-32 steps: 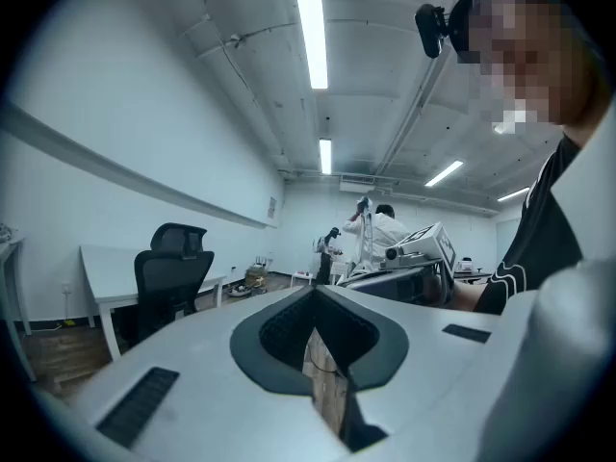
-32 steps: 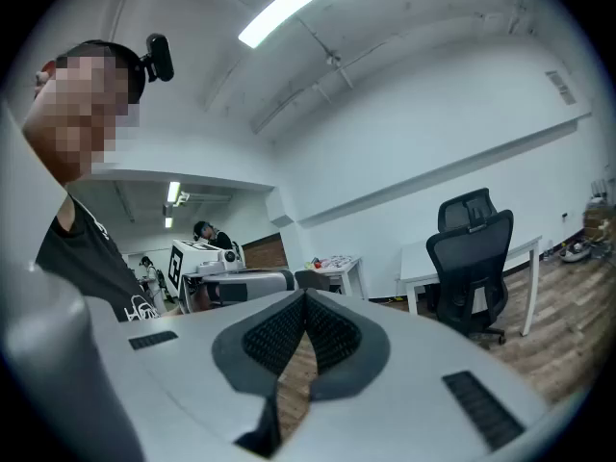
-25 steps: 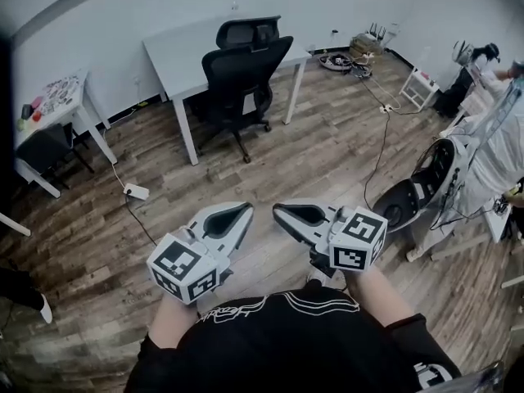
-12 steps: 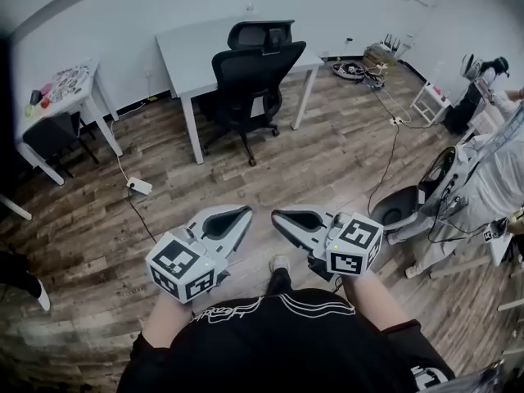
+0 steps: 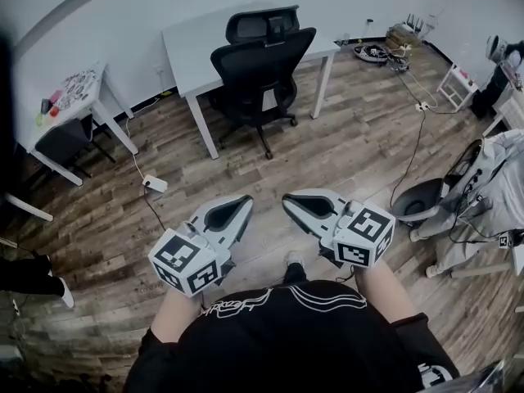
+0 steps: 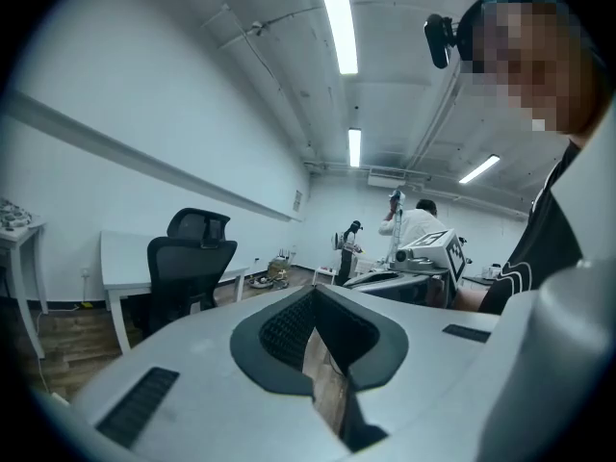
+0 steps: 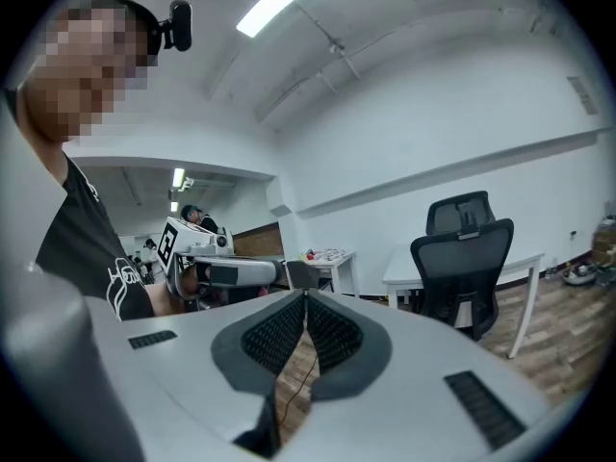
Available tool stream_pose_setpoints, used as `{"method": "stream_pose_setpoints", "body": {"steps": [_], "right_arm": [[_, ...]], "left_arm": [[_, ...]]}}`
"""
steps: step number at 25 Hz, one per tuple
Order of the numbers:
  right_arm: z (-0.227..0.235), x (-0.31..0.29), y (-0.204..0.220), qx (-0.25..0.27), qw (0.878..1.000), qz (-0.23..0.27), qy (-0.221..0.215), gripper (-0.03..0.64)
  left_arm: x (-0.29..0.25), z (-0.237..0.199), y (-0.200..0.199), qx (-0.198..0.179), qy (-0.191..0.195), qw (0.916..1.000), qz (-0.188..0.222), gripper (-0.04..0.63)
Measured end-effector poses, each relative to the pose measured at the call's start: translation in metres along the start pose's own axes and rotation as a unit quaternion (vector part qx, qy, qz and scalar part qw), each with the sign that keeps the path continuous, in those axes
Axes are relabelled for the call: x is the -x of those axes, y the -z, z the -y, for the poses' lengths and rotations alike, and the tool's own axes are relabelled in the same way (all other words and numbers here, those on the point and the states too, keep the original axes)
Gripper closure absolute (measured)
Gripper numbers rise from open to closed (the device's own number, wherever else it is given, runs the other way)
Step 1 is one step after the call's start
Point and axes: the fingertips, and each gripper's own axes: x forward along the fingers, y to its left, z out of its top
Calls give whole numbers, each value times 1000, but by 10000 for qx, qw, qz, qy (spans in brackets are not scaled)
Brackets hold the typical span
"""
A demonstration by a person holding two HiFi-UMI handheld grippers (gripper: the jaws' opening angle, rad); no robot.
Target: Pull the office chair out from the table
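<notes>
You've got both claws held low in front of you, left claw (image 5: 243, 205) and right claw (image 5: 288, 202), each closed tight on nothing since there's nothing in reach yet. The office chair (image 5: 264, 70) sits well ahead across the wood floor (image 5: 352, 137), pushed in at the white worktop (image 5: 192, 43), backrest facing you, so that's probably your grab spot

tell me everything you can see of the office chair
The office chair is black, with a tall mesh-looking back, a separate headrest and a star base on castors. It stands upright on the wood floor, back toward the camera, pushed in at the white table; whether they touch is unclear.
</notes>
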Motion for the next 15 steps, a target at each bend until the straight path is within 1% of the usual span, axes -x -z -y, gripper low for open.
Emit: {"method": "stream_pose_setpoints", "body": {"steps": [2, 5, 9, 11, 13, 15], "right_arm": [[33, 5, -6, -18, 10000, 25, 84, 581], [84, 16, -5, -95, 9997, 69, 200, 580], [147, 32, -10, -72, 9996, 83, 255, 580], [172, 42, -14, -11, 9995, 94, 291, 580], [193, 50, -18, 20, 9995, 101, 312, 580], [209, 57, -22, 75, 9996, 59, 272, 580]], "left_arm": [[-32, -10, -3, 68, 32, 10000, -37, 589], [-84, -28, 2, 159, 76, 9995, -253, 589], [-154, -44, -8, 399, 184, 9988, -229, 589], [-187, -48, -11, 497, 149, 9983, -273, 589], [-214, -48, -17, 607, 195, 9976, -279, 589], [-232, -44, -25, 603, 280, 9975, -258, 589]]}}
